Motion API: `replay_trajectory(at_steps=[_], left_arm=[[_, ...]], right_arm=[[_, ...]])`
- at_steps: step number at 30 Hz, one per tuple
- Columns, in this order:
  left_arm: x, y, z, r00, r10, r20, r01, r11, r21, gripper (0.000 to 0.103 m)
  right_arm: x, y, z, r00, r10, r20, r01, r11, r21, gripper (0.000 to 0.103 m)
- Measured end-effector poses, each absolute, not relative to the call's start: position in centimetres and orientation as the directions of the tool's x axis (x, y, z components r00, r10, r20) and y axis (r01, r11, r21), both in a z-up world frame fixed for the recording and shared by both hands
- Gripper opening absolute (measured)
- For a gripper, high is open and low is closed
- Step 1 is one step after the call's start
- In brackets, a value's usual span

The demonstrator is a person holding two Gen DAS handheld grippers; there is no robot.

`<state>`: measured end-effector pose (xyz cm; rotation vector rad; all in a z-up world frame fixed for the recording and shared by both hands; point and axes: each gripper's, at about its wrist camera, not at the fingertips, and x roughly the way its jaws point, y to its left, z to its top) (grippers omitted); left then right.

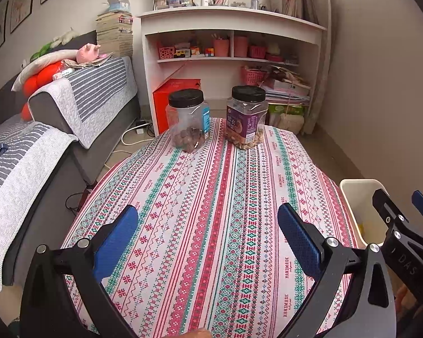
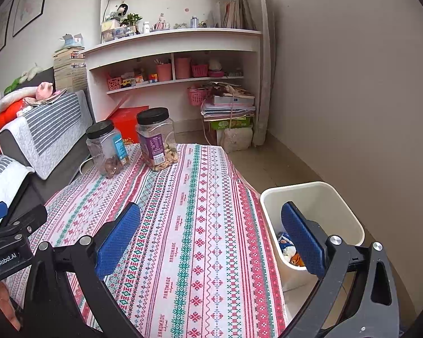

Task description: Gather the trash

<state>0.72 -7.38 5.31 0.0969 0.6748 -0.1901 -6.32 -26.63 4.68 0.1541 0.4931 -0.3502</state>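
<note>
Hovering: left gripper (image 1: 207, 239) and right gripper (image 2: 210, 236) hang above the near end of the table (image 1: 200, 202), side by side.
Left gripper: blue pads (image 1: 117, 242) spread wide apart, nothing between them, striped tablecloth showing through the gap.
Right gripper: pads (image 2: 118, 239) likewise wide apart and empty; its right pad sits over the mouth of the bin (image 2: 332, 197).
Bin: cream plastic, standing on the floor just beside the table's right edge, near end.
Trash (image 2: 289, 249): crumpled wrappers, blue, white and orange, lie at the bottom of the bin, partly hidden by the right pad.
Far end of table: two clear jars with black lids, the left jar (image 1: 187, 121) with a blue label, the right jar (image 1: 246, 117) with a purple label, close together but apart.
Left of table: grey sofa (image 1: 70, 118) with striped covers.
Far wall: white shelf unit (image 1: 231, 42) crowded with small things.
</note>
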Motion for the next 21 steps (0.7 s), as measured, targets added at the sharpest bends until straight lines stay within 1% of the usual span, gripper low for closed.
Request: replay_trajectory(at_steps=[5,21], left_arm=[[0.7,-7.7,5.0,0.755,-0.141,-0.640,0.206,0.978,0.029,0.096],[0.5,-8.1,4.8,0.751,-0.142,-0.645,0.204,0.979,0.022,0.096]], right_arm=[[-6.6,-26.6,4.7,0.825,-0.302,-0.478,0.367,0.929,0.046,0.096],[-6.6,-27.6,4.2,0.809,-0.297,-0.507,0.381,0.922,0.066,0.096]])
